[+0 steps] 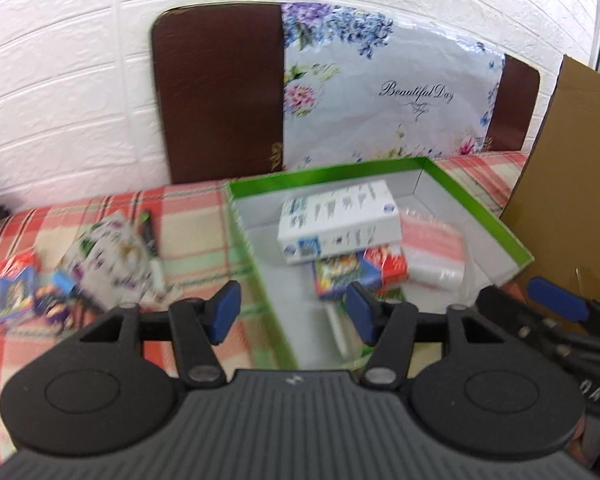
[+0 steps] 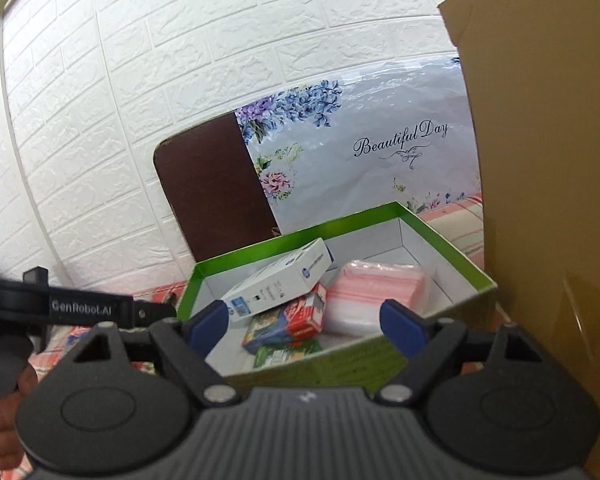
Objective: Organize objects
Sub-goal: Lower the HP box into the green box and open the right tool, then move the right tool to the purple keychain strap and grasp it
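A green box [image 1: 256, 258] [image 2: 452, 258] with a white inside sits on the plaid cloth. In it lie a white carton [image 1: 340, 220] [image 2: 276, 280], a pink bag pack [image 1: 432, 252] [image 2: 376, 296] and small colourful card packs [image 1: 342, 274] [image 2: 288, 324]. Left of the box lie a floral packet [image 1: 108, 256], a marker [image 1: 152, 244] and more small card packs [image 1: 18, 292]. My left gripper [image 1: 294, 306] is open and empty above the box's near left wall. My right gripper [image 2: 306, 326] is open and empty over the box's near edge; it also shows in the left wrist view [image 1: 560, 306].
A brown cardboard sheet [image 1: 572, 184] [image 2: 548, 200] stands close on the right. A dark brown board [image 1: 220, 96] [image 2: 216, 196] and a floral "Beautiful Day" bag [image 1: 388, 96] [image 2: 380, 152] lean on the white brick wall behind the box.
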A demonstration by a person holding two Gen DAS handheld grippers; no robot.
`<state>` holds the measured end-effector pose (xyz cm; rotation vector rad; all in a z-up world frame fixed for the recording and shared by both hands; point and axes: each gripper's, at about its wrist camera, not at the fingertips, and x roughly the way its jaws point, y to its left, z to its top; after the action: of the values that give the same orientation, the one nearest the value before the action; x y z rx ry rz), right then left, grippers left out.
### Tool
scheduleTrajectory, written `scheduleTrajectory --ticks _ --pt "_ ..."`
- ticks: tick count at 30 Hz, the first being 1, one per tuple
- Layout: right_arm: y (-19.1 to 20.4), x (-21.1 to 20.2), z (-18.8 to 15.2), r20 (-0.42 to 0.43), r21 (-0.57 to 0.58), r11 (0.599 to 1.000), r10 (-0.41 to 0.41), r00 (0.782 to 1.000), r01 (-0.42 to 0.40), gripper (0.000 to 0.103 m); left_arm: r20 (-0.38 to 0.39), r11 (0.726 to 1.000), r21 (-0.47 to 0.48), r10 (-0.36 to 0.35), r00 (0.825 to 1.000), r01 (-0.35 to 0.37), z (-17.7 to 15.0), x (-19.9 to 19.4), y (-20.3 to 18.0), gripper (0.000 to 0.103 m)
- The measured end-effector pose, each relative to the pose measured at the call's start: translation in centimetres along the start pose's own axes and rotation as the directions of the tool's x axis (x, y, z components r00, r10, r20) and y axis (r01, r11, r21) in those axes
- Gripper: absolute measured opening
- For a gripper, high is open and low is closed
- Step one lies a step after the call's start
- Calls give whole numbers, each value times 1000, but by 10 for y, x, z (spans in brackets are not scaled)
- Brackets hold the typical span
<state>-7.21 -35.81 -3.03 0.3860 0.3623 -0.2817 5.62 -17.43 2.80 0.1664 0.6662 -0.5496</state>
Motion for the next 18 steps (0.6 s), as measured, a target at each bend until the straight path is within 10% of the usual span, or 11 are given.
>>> scheduleTrajectory --ticks 18 --pt "46 -37 -4 23 -63 998 27 999 -26 87 25 984 -62 170 985 -168 -39 -52 31 99"
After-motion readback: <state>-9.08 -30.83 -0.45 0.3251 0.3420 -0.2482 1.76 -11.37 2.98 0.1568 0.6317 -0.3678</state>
